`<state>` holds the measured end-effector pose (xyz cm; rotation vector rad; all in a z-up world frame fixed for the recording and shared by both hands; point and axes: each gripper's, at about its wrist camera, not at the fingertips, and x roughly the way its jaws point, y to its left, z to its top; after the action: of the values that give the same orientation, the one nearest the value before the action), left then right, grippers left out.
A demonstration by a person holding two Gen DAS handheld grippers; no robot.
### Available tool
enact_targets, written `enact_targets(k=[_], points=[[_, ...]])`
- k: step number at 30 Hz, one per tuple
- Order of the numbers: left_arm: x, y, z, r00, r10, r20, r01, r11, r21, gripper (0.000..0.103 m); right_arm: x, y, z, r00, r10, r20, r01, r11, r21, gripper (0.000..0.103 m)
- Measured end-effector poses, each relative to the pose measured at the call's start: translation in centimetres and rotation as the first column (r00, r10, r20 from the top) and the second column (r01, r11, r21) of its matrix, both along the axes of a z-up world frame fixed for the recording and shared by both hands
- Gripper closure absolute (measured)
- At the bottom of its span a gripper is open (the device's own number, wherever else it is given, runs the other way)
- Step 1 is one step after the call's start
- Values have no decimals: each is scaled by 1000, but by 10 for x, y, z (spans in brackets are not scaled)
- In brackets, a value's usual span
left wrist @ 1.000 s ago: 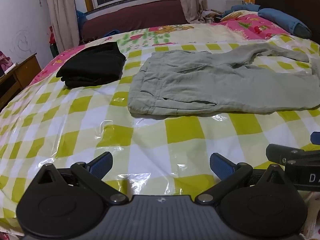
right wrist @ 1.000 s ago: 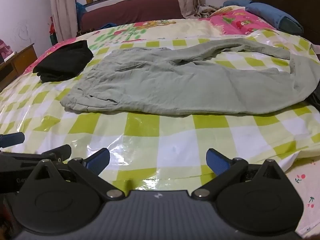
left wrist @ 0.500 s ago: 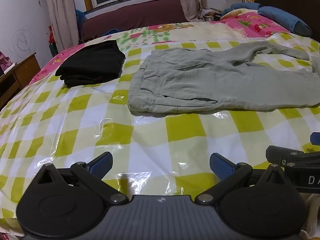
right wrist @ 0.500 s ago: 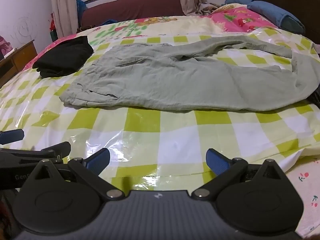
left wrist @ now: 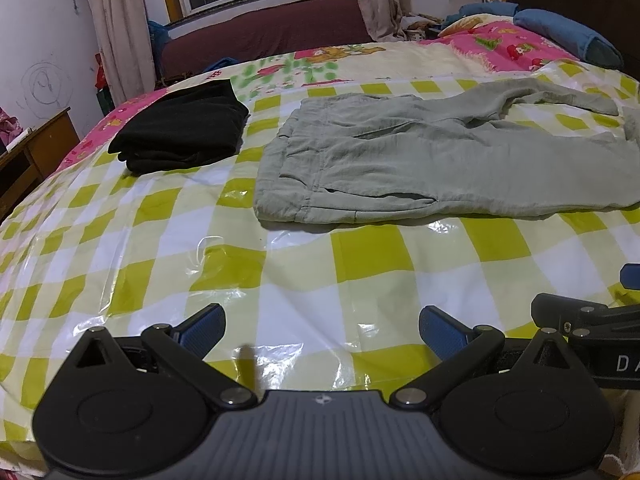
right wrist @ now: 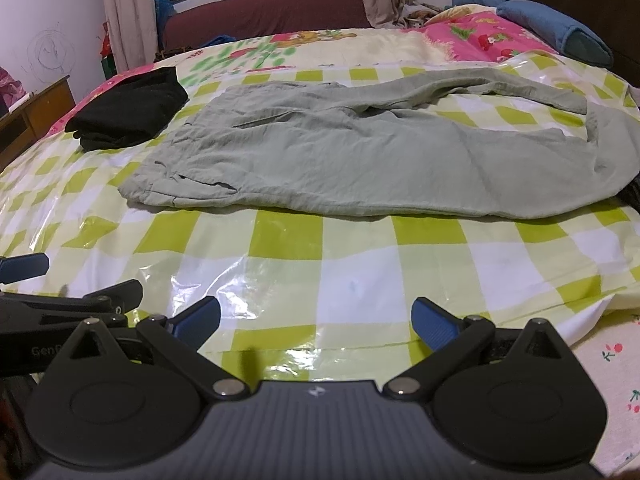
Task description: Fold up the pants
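- The bed (left wrist: 120, 240) is taking up most of the room, wearing a glossy green-and-white checked plastic cover (right wrist: 360, 264) that is catching the light
- The grey-green pants (left wrist: 420, 160) are lying spread flat across the middle of that cover, waistband toward the left, legs running off to the right, the far leg (right wrist: 480, 84) bending away toward the pillows
- A folded black garment (left wrist: 180, 128) is sitting just beside the waistband, on its left, apart from it
- A blue pillow (right wrist: 552, 28) is resting at the head end, well apart from the pants
- The left gripper (left wrist: 322, 326) is hovering over the near edge of the bed, blue-padded fingers (left wrist: 200, 326) spread wide, holding nothing
- The right gripper (right wrist: 316, 320) is hanging alongside it, fingers (right wrist: 434, 322) likewise parted and gripping nothing, short of the pants
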<state>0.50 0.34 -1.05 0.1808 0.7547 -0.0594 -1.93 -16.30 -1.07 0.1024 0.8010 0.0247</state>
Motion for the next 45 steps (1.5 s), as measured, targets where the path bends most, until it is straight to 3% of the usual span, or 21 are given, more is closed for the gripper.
enact_targets(k=[45], points=[[2,0,-3,1000,-11,-5,11,1000,10,0,4,1,-6,1000,-1,-17,1,1000,11,2]])
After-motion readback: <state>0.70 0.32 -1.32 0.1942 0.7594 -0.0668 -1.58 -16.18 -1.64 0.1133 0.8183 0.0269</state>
